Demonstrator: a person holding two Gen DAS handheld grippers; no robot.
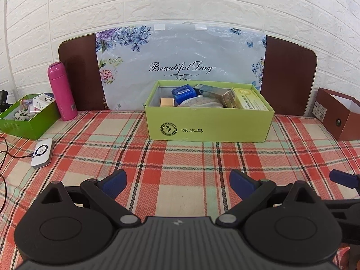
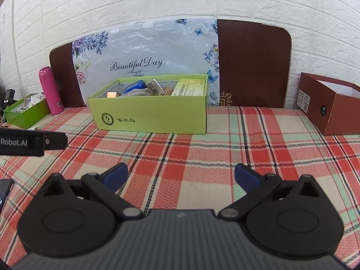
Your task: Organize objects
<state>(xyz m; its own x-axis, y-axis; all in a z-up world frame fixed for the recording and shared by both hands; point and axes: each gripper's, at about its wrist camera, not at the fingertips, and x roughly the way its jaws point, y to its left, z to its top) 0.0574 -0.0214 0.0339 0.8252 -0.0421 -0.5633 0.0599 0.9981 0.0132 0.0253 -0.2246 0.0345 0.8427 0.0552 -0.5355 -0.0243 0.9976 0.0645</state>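
A light green cardboard box (image 1: 209,123) (image 2: 153,117) stands on the plaid cloth against the back. It holds a blue case (image 1: 183,93), a yellow-green packet (image 1: 246,99) (image 2: 190,86), a small tan box (image 1: 167,101) and other items. My left gripper (image 1: 177,183) hovers open over the cloth in front of the box, with nothing between its blue pads. My right gripper (image 2: 181,178) is also open and empty, to the right of the left one. A white device (image 1: 42,153) with a cable lies at the left.
A pink bottle (image 1: 61,91) (image 2: 50,90) stands at the back left beside a darker green box (image 1: 27,119) (image 2: 24,112) of small items. A brown open box (image 1: 339,114) (image 2: 330,105) sits at the right. A floral bag and brown board lean on the wall.
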